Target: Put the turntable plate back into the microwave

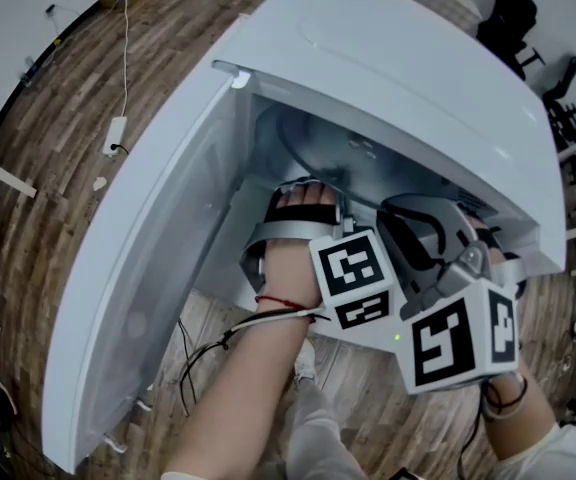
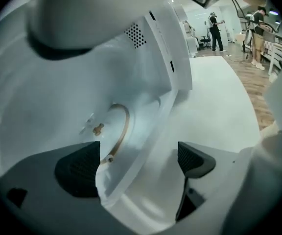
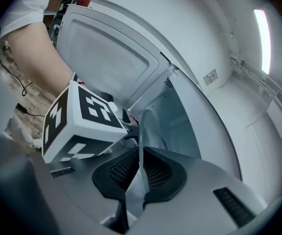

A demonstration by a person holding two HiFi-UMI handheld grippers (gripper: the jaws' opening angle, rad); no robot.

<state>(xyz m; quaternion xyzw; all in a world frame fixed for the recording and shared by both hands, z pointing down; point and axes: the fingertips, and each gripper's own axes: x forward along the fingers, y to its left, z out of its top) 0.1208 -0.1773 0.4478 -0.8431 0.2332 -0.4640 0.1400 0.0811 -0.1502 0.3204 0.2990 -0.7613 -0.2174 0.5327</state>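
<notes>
The white microwave (image 1: 398, 58) stands with its door (image 1: 148, 268) swung open to the left. Both hands reach into its cavity. The glass turntable plate (image 1: 313, 148) shows as a grey curve inside, tilted on edge. My right gripper (image 3: 141, 173) is shut on the plate's rim (image 3: 142, 126), which runs edge-on between the black pads. My left gripper (image 2: 136, 168) stands wide open. A clear curved piece of the plate (image 2: 126, 180) lies between its pads without either pad pressing on it. Beyond it, on the cavity floor, lie the roller ring (image 2: 125, 126) and the centre coupler (image 2: 98, 129).
The open door walls off the left side and the cavity roof hangs close over both grippers. The microwave sits on a wooden floor (image 1: 58, 198), where a white cable (image 1: 125, 48) runs. People (image 2: 214, 31) stand far off in the room.
</notes>
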